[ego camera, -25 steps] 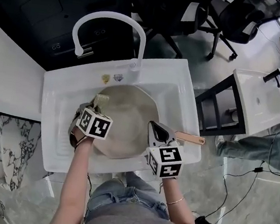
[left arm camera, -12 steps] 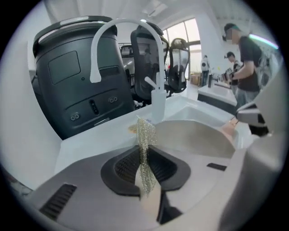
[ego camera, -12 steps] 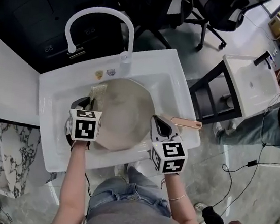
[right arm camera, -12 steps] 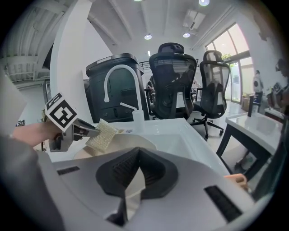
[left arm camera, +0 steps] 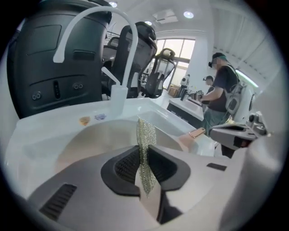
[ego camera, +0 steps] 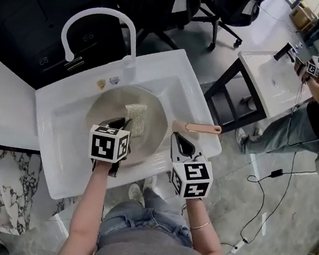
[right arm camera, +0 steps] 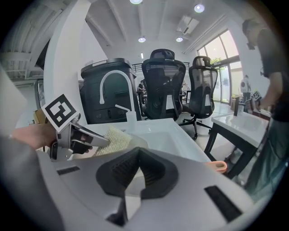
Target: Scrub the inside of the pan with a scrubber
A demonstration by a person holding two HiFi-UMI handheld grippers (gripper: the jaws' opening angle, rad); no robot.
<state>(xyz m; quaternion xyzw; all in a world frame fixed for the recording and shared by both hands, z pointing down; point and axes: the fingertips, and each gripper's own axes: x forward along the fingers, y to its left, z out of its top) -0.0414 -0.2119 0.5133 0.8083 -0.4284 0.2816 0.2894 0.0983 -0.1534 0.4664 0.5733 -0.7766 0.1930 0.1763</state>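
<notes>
Pan [ego camera: 104, 110] is sitting in the white sink [ego camera: 59, 140], under the arched faucet [ego camera: 98, 15]. Its pinkish handle [ego camera: 201, 128] is pointing toward the person's right, out over the sink rim.

Left gripper [ego camera: 120, 126] is reaching over the near part of the pan. The left gripper view shows its jaws pinched narrow on the scrubber [left arm camera: 146, 133], a thin glittery mesh pad standing on edge between the dark pads. In the head view the scrubber [ego camera: 135, 119] is lying over the middle of the pan's inside; contact with the pan floor cannot be confirmed.

Right gripper [ego camera: 182, 144] is sitting at the pan's right edge, just beside the base of the handle. In the right gripper view its jaws are drawn close together, with a beige strip, apparently the pan's rim, showing between the pads.

Two office chairs [right arm camera: 163, 81] are standing behind the sink.
</notes>
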